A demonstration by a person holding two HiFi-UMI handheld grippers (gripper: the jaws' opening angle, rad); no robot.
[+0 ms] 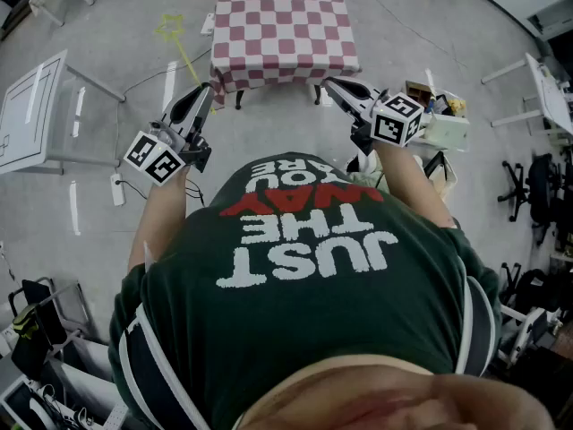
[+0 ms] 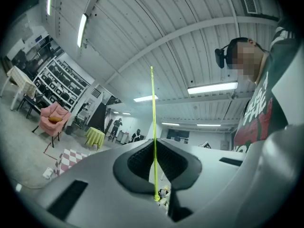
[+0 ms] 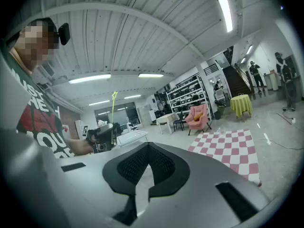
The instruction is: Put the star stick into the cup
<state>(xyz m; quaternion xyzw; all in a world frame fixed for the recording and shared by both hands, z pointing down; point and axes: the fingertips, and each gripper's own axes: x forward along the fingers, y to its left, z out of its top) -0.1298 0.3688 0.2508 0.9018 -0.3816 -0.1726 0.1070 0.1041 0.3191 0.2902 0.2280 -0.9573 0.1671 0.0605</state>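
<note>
Two grippers are in play, one per hand, and there is one star stick. The left gripper is clamped on the stick's lower end. In the left gripper view the thin yellow shaft runs straight up between the closed pads. In the head view it slants away up-left over the floor, ending in the star just left of the table. The right gripper has its jaws together with nothing between them. It is held near the table's front right corner, well apart from the left one. Each gripper carries one marker cube.

One table with a red-and-white checked cloth stands ahead of the person, and its top looks bare from the head view. One white table stands off to the left.

The floor is grey concrete. The room is a large hall with a white ribbed ceiling and long strip lights. The right gripper view shows one pink armchair, one round table under a yellow-green cloth, tall shelves and two people standing far off.

The person's green T-shirt reads "JUST THE WAY YOU ARE", with WAY in red and the other words in white.
</note>
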